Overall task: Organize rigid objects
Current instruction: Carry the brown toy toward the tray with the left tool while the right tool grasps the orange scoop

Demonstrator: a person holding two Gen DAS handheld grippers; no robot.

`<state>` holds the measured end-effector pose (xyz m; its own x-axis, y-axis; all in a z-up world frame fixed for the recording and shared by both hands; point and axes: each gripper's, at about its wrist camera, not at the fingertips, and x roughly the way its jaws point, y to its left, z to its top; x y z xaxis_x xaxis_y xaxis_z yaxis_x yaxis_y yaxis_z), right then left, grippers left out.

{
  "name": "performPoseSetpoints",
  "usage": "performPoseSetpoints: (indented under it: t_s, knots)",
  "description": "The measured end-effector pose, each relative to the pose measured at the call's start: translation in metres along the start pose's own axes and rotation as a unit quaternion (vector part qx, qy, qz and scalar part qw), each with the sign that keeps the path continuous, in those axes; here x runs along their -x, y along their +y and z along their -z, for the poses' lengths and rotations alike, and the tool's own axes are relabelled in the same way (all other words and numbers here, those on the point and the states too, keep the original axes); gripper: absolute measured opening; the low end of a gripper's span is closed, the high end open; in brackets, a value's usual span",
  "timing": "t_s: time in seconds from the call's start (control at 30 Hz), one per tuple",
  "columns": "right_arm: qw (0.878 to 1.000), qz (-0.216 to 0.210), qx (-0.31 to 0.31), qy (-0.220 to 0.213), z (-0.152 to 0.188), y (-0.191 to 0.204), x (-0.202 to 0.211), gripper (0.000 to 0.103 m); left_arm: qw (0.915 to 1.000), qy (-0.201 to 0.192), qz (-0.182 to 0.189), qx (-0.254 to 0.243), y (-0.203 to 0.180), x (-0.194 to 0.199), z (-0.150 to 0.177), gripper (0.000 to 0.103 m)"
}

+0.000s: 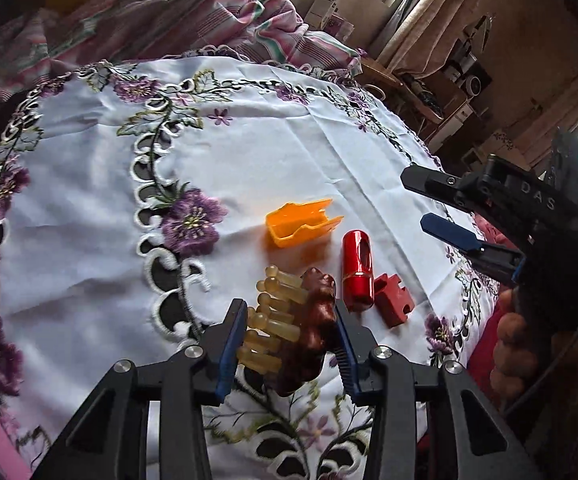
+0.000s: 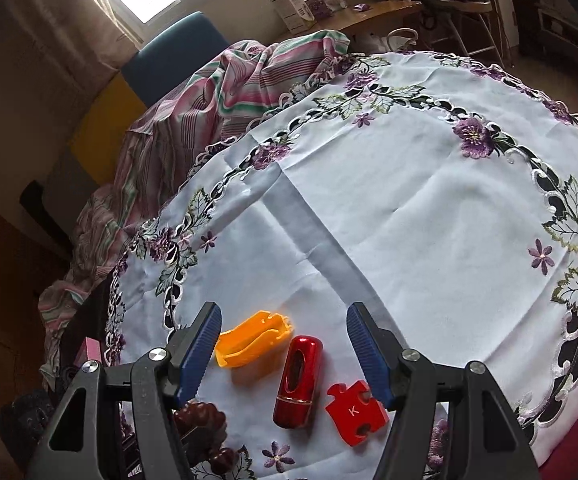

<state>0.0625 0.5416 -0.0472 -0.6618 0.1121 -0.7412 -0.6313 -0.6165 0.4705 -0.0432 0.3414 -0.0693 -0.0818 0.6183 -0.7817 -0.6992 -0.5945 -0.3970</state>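
Your left gripper (image 1: 291,340) has its fingers narrowed around a brown hair claw clip (image 1: 313,320) with translucent amber teeth; the left blue pad (image 1: 231,348) meets the tooth tips and the right pad sits against the brown body, so treat the clip as gripped (whether it is lifted clear of the cloth cannot be told). Your right gripper (image 2: 285,350) hovers with its fingers about half spread and nothing between the pads; in the left wrist view it appears at the right, above the table's right edge. Three further items lie in a loose group on the white embroidered tablecloth (image 1: 273,152), near the table's near edge. The orange plastic holder (image 1: 303,222) lies farthest from you, on its side. The red metallic cylinder (image 1: 357,270) lies just beside it, with an oval window in its wall. The red puzzle-shaped block (image 2: 355,412), marked with a letter K, lies just beside the cylinder's base end. A striped pink cloth (image 2: 225,92) is bunched at the table's far edge.
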Motion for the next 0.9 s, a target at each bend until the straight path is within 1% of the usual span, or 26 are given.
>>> performPoseSetpoints:
  t_s: [0.1, 0.2, 0.3, 0.33, 0.37, 0.43, 0.6, 0.7, 0.73, 0.77, 0.83, 0.9]
  knots:
    - [0.999, -0.005, 0.026, 0.020, 0.004, 0.010, -0.007, 0.066, 0.9999, -0.012, -0.011, -0.004, 0.008, 0.020, 0.014, 0.042]
    - [0.997, -0.008, 0.066, 0.044, 0.010, 0.026, -0.016, 0.066, 0.9995, -0.025, -0.018, -0.007, 0.015, 0.041, 0.028, 0.042]
    - [0.991, 0.008, 0.113, 0.066, 0.015, 0.044, -0.029, 0.067, 0.9993, -0.030, -0.023, -0.003, 0.022, 0.056, 0.040, 0.042]
    - [0.989, 0.016, 0.126, 0.070, 0.015, 0.049, -0.033, 0.071, 0.9993, -0.030, -0.023, 0.001, 0.024, 0.059, 0.043, 0.042]
    - [0.987, 0.025, 0.141, 0.076, 0.015, 0.055, -0.039, 0.078, 0.9993, -0.031, -0.021, 0.005, 0.027, 0.064, 0.046, 0.042]
    - [0.982, 0.037, 0.161, 0.089, 0.011, 0.062, -0.050, 0.081, 0.9990, -0.037, -0.019, 0.013, 0.032, 0.073, 0.051, 0.042]
    - [0.966, 0.075, 0.218, 0.114, 0.009, 0.080, -0.082, 0.082, 0.9977, -0.060, -0.024, 0.019, 0.039, 0.098, 0.059, 0.042]
    - [0.959, 0.088, 0.240, 0.122, 0.013, 0.084, -0.098, 0.082, 0.9969, -0.070, -0.023, 0.029, 0.045, 0.110, 0.062, 0.042]
    - [0.956, 0.093, 0.246, 0.131, 0.016, 0.082, -0.105, 0.080, 0.9965, -0.073, -0.023, 0.033, 0.047, 0.113, 0.063, 0.042]
    - [0.952, 0.101, 0.251, 0.145, 0.019, 0.081, -0.110, 0.071, 0.9962, -0.075, -0.024, 0.038, 0.049, 0.117, 0.065, 0.042]
    - [0.943, 0.107, 0.283, 0.138, 0.026, 0.087, -0.108, 0.070, 0.9955, -0.080, -0.023, 0.046, 0.054, 0.122, 0.067, 0.042]
    - [0.941, 0.102, 0.293, 0.138, 0.030, 0.088, -0.107, 0.070, 0.9947, -0.084, -0.026, 0.054, 0.059, 0.127, 0.070, 0.042]
